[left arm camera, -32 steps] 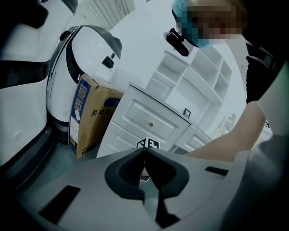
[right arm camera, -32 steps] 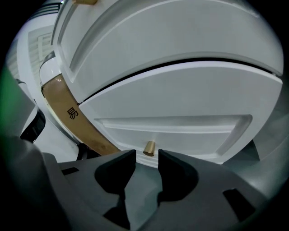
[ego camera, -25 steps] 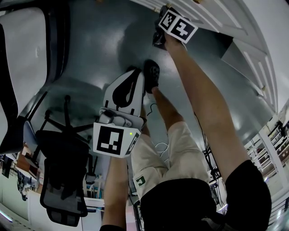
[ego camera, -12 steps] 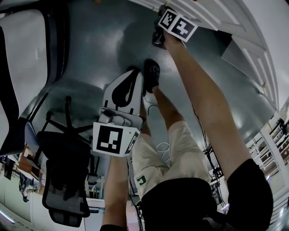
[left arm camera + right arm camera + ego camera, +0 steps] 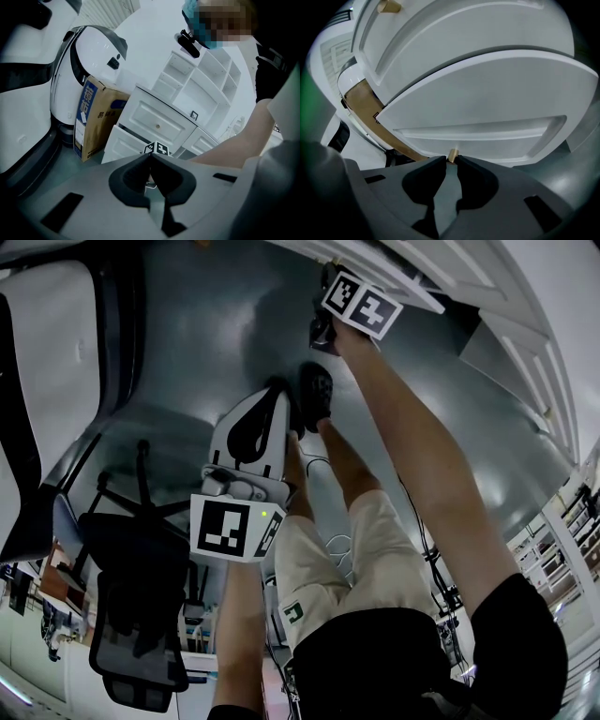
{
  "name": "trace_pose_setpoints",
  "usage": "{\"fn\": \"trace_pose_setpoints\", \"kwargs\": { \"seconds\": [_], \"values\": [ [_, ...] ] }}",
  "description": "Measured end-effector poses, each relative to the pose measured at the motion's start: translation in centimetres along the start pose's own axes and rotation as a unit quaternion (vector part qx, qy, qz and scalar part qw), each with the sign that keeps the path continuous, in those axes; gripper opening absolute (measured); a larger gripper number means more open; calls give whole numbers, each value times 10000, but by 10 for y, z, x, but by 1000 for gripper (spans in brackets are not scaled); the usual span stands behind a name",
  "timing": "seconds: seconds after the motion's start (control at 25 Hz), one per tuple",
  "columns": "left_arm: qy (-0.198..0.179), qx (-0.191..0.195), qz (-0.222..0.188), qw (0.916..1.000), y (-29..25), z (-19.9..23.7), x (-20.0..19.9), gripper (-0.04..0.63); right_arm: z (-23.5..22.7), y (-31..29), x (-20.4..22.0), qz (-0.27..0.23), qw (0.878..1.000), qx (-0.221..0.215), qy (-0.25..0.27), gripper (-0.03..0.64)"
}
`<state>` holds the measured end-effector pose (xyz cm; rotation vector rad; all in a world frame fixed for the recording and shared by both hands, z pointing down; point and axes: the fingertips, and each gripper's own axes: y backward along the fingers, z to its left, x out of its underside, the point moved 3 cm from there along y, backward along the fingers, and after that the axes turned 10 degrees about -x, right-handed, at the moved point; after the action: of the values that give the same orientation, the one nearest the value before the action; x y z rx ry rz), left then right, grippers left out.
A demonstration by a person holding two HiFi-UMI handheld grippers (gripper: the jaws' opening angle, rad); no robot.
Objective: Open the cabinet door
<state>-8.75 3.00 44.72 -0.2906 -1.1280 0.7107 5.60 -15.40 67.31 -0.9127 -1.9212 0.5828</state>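
Note:
The white cabinet door (image 5: 487, 93) stands ajar, swung out from the cabinet front (image 5: 159, 124). Its small brass knob (image 5: 453, 154) sits between the tips of my right gripper (image 5: 451, 159), whose jaws have just been closing and now press on it from both sides. In the head view that gripper's marker cube (image 5: 361, 304) shows at the top, against the door's edge (image 5: 403, 282). My left gripper (image 5: 151, 155) hangs in the air away from the cabinet, pointing toward it, shut with nothing in it.
A cardboard box (image 5: 93, 117) and a white rounded machine (image 5: 89, 61) stand left of the cabinet. White shelves (image 5: 206, 89) rise behind it. A black office chair (image 5: 131, 615) is at the person's left. The person's leg and shoe (image 5: 315, 395) are below the right arm.
The right gripper has drawn slightly back toward the person with the knob, and the door's edge has swung a little further out. The left gripper has barely moved.

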Motion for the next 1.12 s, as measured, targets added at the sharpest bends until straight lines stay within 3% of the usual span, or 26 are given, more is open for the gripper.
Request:
{"fn": "trace_pose_setpoints", "kwargs": {
  "seconds": [1.12],
  "values": [
    [-63,-290,133,9995,23,11,23,23,28,43,83,467,9978,-99,-459,87]
  ]
}}
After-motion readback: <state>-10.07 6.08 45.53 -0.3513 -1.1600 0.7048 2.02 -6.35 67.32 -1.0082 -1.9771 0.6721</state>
